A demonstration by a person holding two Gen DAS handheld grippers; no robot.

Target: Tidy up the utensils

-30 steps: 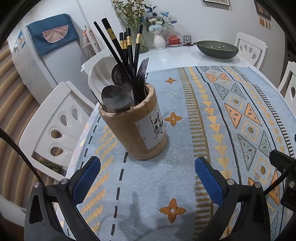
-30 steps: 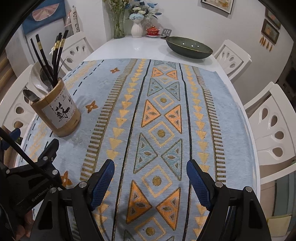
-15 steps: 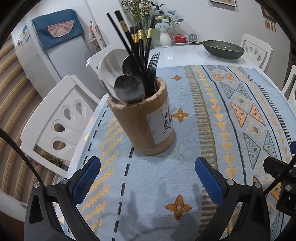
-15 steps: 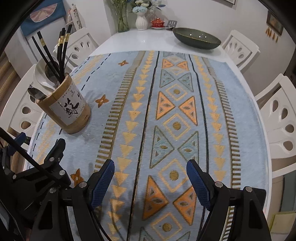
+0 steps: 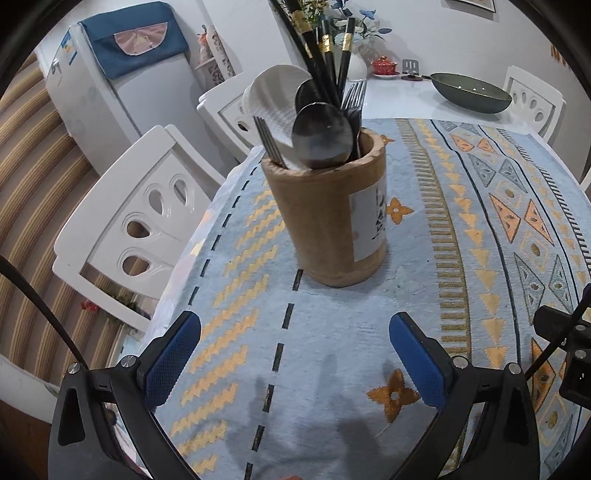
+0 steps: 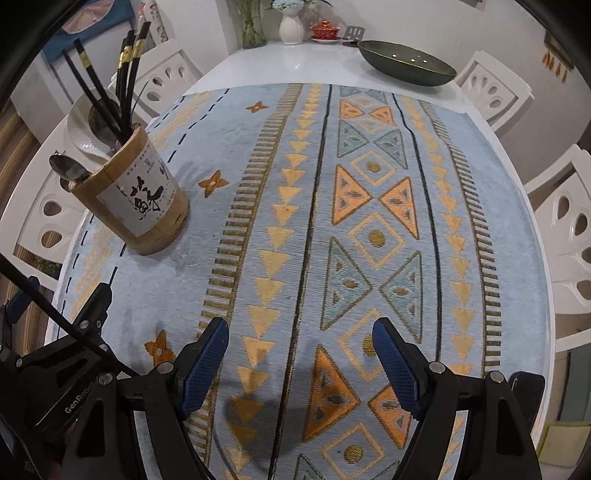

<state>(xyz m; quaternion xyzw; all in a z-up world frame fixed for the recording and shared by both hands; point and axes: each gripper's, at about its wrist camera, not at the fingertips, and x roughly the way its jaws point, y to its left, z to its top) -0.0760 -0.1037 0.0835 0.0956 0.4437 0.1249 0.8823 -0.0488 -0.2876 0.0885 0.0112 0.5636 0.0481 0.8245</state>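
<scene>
Both hand-held grippers we held, left (image 5: 295,363) and right (image 6: 301,363), jaws apart, empty, bamboo holder (image 5: 327,218) upright on bench, chopsticks (image 5: 325,55) pointing up.

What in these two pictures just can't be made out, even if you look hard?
- Lower ends of the utensils: hidden inside the bamboo holder in both views.
- Black chopsticks: tips cut off by the top edge in the left wrist view.
- Number of forks: bunched behind the spoon.
- Holder's label: turned mostly away in the left view.
- Red dish: too small for detail.
- Left claw: mostly off-frame in the right view.
</scene>
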